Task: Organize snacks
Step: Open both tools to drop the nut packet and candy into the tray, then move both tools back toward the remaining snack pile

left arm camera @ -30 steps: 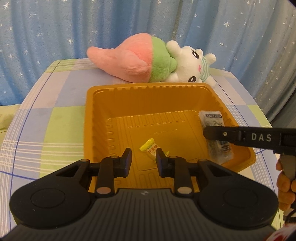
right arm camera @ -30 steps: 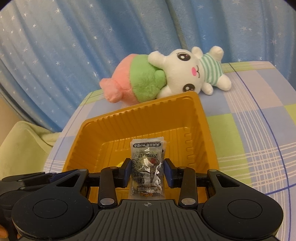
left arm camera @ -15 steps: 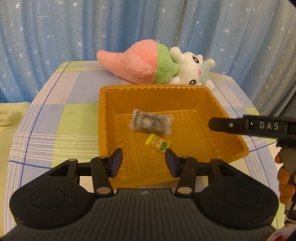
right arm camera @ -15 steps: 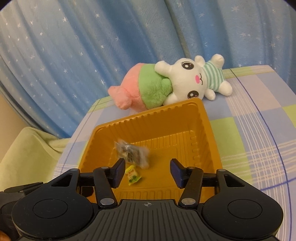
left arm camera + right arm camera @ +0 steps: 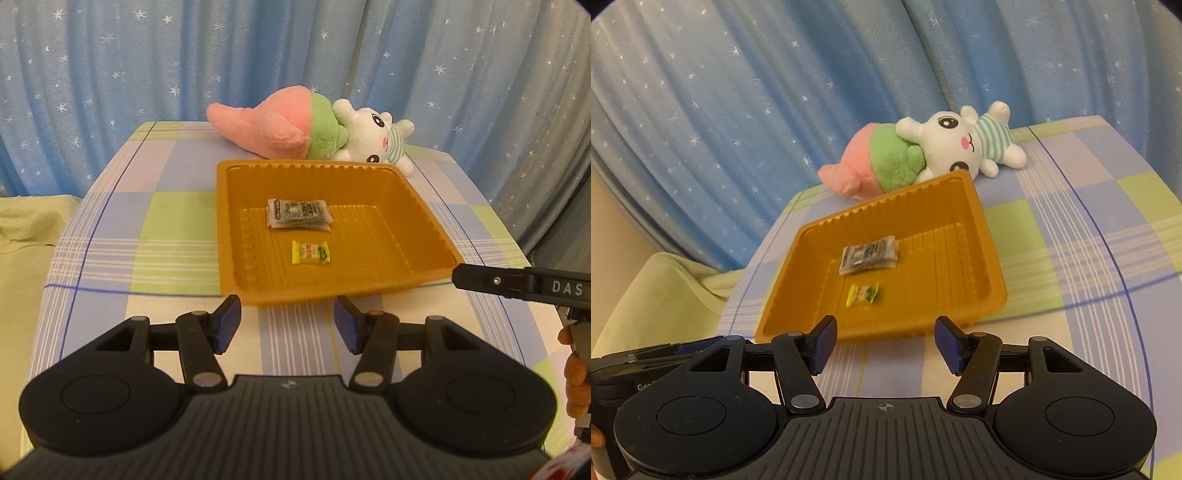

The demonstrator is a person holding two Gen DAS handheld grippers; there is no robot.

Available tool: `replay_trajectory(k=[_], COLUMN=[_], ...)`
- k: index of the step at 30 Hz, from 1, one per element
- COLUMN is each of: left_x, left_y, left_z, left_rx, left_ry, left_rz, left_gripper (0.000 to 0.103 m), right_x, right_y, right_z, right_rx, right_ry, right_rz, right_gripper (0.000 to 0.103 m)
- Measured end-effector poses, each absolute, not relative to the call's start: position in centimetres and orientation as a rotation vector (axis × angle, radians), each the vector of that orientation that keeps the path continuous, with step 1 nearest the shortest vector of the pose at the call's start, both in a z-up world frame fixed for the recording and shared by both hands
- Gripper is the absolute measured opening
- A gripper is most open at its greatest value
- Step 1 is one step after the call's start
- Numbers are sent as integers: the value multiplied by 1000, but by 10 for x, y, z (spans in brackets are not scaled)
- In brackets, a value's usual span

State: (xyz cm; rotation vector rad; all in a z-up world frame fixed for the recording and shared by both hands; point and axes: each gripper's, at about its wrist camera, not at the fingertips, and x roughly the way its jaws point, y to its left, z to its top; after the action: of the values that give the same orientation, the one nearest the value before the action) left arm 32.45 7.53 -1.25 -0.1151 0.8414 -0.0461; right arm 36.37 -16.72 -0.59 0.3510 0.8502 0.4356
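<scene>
Two snack packets inside the orange ribbed plastic tray point(image 5: 236, 229)
The left gripper point(image 5: 287, 322) and right gripper point(image 5: 885, 343), both empty, are opening just before this tray; the clear dark-printed packet point(image 5: 298, 213) lies behind the small yellow candy point(image 5: 311, 252).

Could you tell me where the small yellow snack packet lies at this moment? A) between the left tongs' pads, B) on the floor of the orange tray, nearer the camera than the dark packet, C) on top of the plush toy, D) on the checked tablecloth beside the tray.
B: the yellow snack packet lies flat inside the orange tray, in front of the dark packet, apart from it.
</scene>
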Motion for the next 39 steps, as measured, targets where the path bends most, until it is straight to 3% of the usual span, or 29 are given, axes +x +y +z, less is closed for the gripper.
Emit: replay_trajectory(k=[23, 39], left_x=[212, 191], left_y=[82, 43], left_z=[-27, -59], left_rx=[-156, -139], left_ry=[933, 1051], left_rz=[-47, -146], left_gripper=[55, 54], right_x=[245, 207], right_y=[-170, -164], right_z=[-21, -51], right_rx=[271, 243], right_ry=[948, 1051], right_rz=[434, 414], right_gripper=[59, 59])
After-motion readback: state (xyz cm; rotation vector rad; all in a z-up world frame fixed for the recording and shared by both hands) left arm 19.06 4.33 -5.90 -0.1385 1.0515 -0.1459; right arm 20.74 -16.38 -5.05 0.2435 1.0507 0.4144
